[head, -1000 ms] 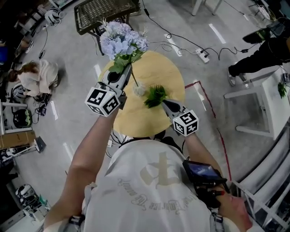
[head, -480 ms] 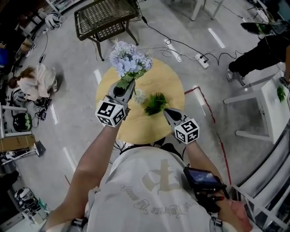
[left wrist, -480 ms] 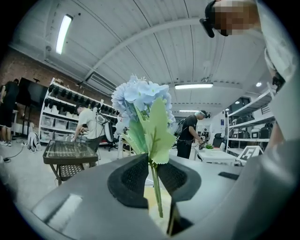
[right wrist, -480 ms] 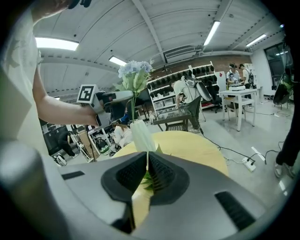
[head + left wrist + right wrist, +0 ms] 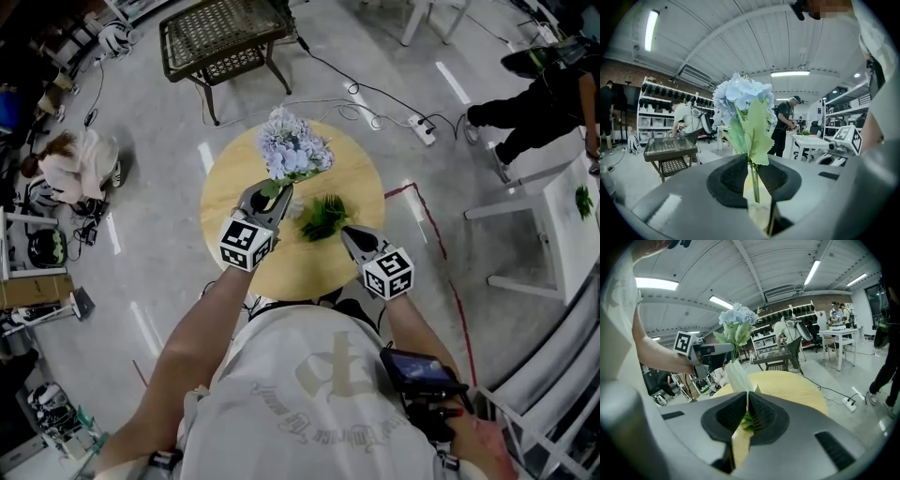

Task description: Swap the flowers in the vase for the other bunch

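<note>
Left gripper (image 5: 272, 192), jaws just eased slightly but gripping the stem, holds the blue hydrangea bunch (image 5: 295, 150) above the white vase (image 5: 736, 375), toward the round table's (image 5: 225, 187) 12 o'clock. Right gripper (image 5: 345, 232) clamps the green bunch (image 5: 323, 216), at the hydrangeas' 5 o'clock. Best to lower straight down with the stem vertical before releasing.

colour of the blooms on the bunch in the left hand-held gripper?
Pale blue blooms, green leaves below; shows best in the left gripper view.

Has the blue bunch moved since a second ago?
Yes. The blue bunch has come from beyond the round table's far rim to over its top.
</note>
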Demonstrator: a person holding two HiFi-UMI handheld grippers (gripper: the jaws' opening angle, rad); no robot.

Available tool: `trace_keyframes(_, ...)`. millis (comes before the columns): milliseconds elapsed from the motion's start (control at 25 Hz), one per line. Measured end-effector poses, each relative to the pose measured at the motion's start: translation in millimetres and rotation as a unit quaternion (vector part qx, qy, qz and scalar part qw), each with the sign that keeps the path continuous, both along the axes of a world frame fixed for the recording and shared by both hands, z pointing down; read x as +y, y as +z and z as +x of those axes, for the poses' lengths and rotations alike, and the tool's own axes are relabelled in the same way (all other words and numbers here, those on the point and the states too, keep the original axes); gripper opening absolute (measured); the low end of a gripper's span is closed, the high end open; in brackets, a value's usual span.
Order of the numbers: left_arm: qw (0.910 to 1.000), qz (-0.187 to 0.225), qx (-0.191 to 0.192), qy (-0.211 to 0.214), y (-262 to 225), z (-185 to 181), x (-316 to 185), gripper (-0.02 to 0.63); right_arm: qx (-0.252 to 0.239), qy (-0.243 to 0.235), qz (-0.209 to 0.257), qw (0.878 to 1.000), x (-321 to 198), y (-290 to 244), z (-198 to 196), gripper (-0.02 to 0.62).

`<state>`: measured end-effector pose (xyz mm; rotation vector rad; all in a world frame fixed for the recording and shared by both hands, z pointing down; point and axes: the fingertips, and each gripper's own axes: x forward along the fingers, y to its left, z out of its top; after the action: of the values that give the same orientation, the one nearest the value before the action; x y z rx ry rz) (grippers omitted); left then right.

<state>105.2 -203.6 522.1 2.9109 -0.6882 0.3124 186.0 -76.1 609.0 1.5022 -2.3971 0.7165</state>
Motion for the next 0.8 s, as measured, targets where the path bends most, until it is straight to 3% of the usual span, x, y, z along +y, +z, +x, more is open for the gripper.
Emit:
trace_keyframes(480, 0.9990, -0.006, -0.044, 0.008, 33.2, -2.3, 13.0, 0.078, 0.000, -0.001, -0.005, 1.000, 5.3, 6.3, 1.6, 0.014)
trace_keyframes(800, 0.9985, -0.008, -0.054, 0.009, 38.6, -8.4, 22.0, 0.096, 0.001, -0.004, -0.004, 1.000, 6.8, 5.6, 0.6, 0.014)
